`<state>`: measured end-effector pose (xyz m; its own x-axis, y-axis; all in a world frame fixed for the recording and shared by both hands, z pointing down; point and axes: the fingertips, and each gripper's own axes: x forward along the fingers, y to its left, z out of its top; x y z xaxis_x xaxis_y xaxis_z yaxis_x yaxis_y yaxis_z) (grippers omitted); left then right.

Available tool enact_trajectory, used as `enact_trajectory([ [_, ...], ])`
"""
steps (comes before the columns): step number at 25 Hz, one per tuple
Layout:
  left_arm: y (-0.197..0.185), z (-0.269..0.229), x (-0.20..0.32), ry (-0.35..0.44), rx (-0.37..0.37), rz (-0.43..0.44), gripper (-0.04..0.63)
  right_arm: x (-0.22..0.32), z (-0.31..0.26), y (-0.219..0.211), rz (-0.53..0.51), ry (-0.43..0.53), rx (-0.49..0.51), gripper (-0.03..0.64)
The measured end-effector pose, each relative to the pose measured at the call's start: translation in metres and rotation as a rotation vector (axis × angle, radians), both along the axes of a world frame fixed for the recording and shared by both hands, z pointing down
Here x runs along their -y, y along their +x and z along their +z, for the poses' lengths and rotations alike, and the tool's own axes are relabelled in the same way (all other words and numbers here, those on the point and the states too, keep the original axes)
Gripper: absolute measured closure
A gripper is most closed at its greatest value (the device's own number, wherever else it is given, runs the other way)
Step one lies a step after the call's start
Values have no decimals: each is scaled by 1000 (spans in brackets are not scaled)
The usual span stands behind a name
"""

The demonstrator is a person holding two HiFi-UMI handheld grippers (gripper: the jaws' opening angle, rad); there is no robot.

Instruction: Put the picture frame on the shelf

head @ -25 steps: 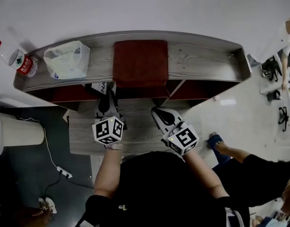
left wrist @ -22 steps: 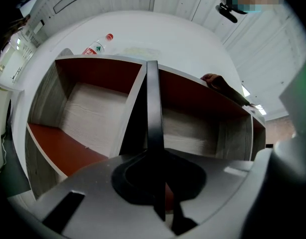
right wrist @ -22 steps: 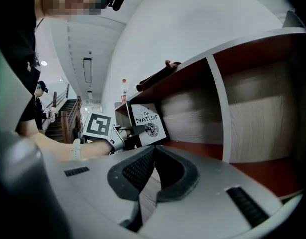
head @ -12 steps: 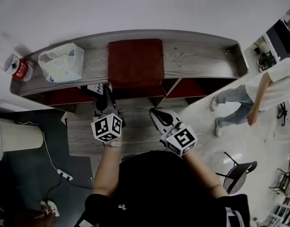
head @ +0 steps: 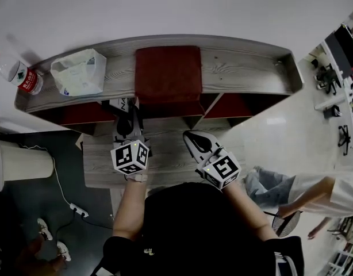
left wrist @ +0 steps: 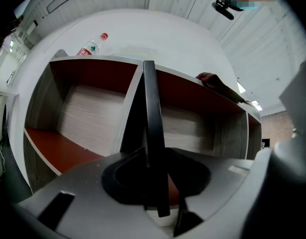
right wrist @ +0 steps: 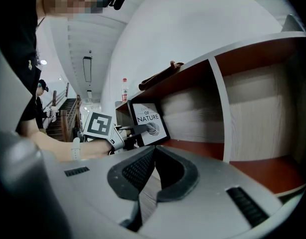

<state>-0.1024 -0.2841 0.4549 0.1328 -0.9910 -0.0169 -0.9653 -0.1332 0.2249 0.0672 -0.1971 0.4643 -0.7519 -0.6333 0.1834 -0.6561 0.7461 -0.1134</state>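
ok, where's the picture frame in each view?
Head view: the picture frame peeks out under the shelf top, at the red mat's near-left corner.
Left gripper view: dead centre, seen edge-on as a black upright strip.
Right gripper view: left of centre, printed face towards the camera.
Shared landmark: the red-capped water bottle.
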Motion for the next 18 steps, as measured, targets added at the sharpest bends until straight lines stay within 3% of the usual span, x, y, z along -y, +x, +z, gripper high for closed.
enact_trajectory([
  [10, -8, -1, -42, -17, 87, 29, 454, -13, -2, -21, -44, -5, 20, 621],
  [18, 2, -1, -87, -53, 183, 199, 454, -21, 1, -41, -92, 16, 43, 620],
])
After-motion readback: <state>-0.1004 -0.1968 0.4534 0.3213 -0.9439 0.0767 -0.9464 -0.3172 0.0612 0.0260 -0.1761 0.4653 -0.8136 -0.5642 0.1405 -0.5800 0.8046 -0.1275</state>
